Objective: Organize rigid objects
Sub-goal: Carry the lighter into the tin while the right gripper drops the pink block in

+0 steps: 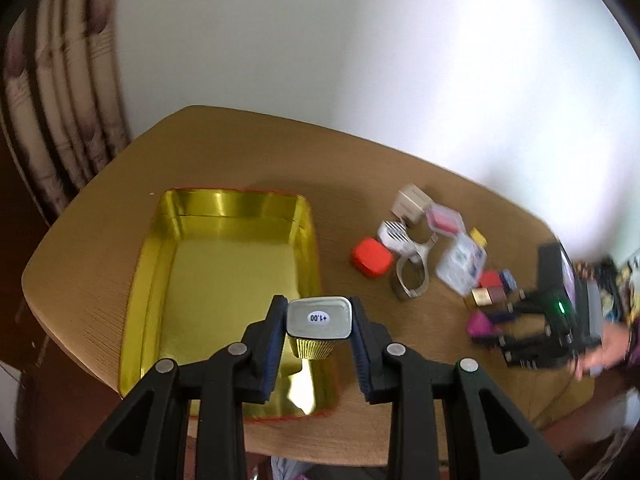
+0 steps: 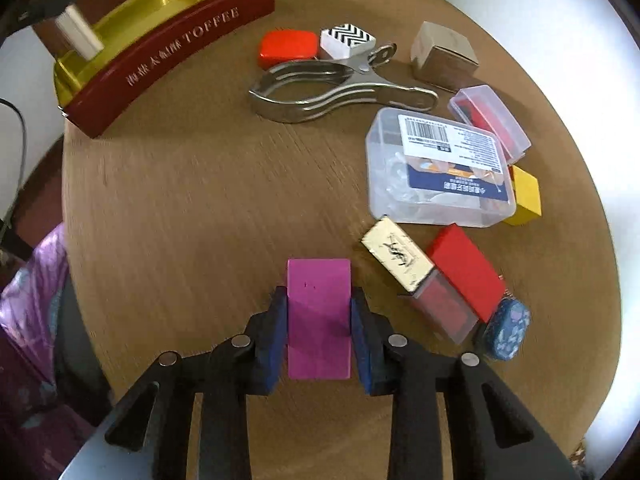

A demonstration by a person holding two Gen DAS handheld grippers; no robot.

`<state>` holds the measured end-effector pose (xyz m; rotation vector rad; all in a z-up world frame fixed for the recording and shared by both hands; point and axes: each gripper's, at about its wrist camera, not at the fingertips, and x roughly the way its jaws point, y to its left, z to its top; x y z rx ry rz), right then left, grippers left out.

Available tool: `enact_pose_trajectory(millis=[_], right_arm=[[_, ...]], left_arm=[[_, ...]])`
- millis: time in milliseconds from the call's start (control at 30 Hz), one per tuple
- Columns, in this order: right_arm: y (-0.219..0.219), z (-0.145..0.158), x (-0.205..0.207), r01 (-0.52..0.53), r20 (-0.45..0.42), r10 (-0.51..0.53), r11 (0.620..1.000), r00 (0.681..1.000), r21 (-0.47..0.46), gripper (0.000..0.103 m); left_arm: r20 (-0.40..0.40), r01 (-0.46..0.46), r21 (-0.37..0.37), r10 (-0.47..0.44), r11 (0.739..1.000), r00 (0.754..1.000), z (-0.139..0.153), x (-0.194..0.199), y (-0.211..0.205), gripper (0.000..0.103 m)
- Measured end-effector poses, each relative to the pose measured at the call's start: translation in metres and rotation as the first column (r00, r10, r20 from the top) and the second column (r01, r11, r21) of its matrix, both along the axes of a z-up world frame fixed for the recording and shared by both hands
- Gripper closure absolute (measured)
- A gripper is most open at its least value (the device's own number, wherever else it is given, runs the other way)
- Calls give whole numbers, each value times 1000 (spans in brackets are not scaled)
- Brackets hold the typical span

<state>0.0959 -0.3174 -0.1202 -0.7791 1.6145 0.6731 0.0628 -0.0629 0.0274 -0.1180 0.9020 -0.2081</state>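
Note:
My left gripper (image 1: 319,318) is shut on a silver case (image 1: 319,317) with a "+1.00" sticker and a ribbed gold end, held above the near end of the gold-lined toffee tin (image 1: 208,276). The tin holds nothing else. In the right wrist view the tin (image 2: 168,56) shows its red "TOFFEE" side at the far left, with the left gripper and case (image 2: 78,36) over it. My right gripper (image 2: 319,300) is shut on a magenta block (image 2: 319,316) just above the wooden table (image 2: 200,208). In the left wrist view the right gripper (image 1: 486,326) is at the far right with the block.
Several small items lie right of the tin: a red box (image 2: 287,48), a zigzag-patterned box (image 2: 347,40), a steel clip (image 2: 332,88), a grey carton (image 2: 444,56), a clear labelled box (image 2: 440,172), a gold lipstick (image 2: 400,258), a red block (image 2: 466,270), a yellow block (image 2: 526,196).

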Motion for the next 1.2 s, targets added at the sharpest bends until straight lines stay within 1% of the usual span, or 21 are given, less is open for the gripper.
enact_pose_trajectory(millis=[67, 100, 200, 233, 433, 633, 700, 767, 833, 900, 967, 1033, 1133, 1200], right_arm=[[6, 4, -6, 30, 9, -30, 999, 1000, 14, 76], [7, 6, -6, 51, -12, -51, 998, 999, 30, 76], [11, 18, 0, 98, -36, -95, 992, 995, 76, 76], [28, 22, 8, 117, -44, -113, 989, 993, 95, 76], [73, 48, 26, 178, -79, -164, 957, 983, 229, 76], [132, 55, 49, 207, -111, -179, 914, 978, 350, 76], [156, 52, 55, 212, -114, -182, 903, 977, 374, 76], [177, 46, 63, 218, -122, -185, 892, 975, 396, 76], [195, 37, 68, 231, -136, -191, 881, 972, 413, 76], [214, 29, 76, 243, -146, -199, 874, 969, 421, 76], [228, 14, 85, 264, -162, -214, 868, 963, 421, 76], [238, -1, 93, 276, -169, -225, 869, 959, 410, 76], [251, -19, 102, 290, -165, -244, 873, 956, 392, 76], [251, -28, 101, 295, -153, -255, 878, 955, 377, 76]], left_arm=[[13, -27, -1, 27, 1000, 1000, 3, 10, 14, 72], [16, -44, 5, 44, 999, 999, 3, 16, 23, 72], [-2, -68, 13, 68, 998, 998, -3, 31, 38, 72], [-13, -76, 23, 76, 997, 997, -8, 37, 42, 72], [-37, -80, 83, 83, 993, 996, -37, 52, 48, 72], [-36, -115, 66, 118, 991, 992, -49, 79, 58, 72], [-39, -125, 61, 127, 990, 991, -50, 93, 62, 72], [-48, -131, 72, 135, 989, 990, -50, 105, 66, 72], [-54, -131, 100, 137, 986, 989, -51, 115, 68, 72], [-38, -131, 133, 137, 982, 990, -49, 121, 68, 71], [-32, -118, 142, 124, 983, 992, -47, 126, 70, 68], [-27, -105, 108, 108, 989, 994, -42, 131, 74, 65], [-19, -65, 28, 66, 998, 998, -33, 136, 84, 62], [3, -77, 6, 77, 997, 997, -26, 135, 88, 62]])
